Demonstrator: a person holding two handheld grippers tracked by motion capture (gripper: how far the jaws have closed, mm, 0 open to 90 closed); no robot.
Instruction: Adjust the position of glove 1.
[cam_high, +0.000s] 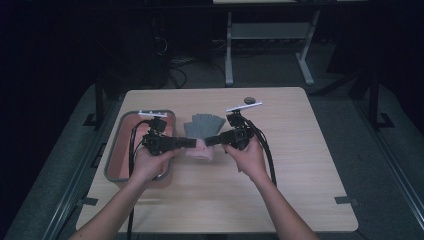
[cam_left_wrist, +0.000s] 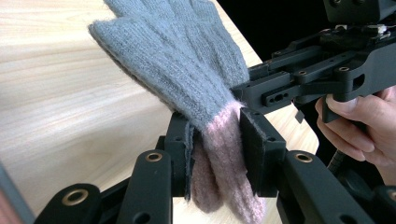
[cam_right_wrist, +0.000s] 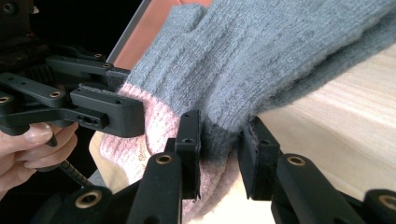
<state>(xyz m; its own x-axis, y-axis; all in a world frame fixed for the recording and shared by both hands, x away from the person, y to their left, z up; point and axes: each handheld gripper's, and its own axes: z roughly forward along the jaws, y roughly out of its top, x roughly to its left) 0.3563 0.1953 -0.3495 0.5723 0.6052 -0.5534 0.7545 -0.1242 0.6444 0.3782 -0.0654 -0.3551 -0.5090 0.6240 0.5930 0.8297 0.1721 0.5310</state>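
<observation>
**Glove gripped at cuff by both tools**

The grey glove (cam_high: 202, 125) with its pink cuff (cam_high: 201, 149) is held just right of the pink tray (cam_high: 117, 150), over the worktop (cam_high: 300, 165). The left tool (cam_left_wrist: 215, 154) is clamped on the cuff's tray-side edge; knit is seen squeezed between its pads. The right tool (cam_right_wrist: 219, 154) is clamped on the edge away from the tray, at the grey-pink join. The glove's fingers are pointed toward the worktop's far edge, at the tray's far end.

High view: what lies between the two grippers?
The knit glove, grey with a pink cuff, spans from the left gripper to the right gripper; both clamp its cuff.
</observation>
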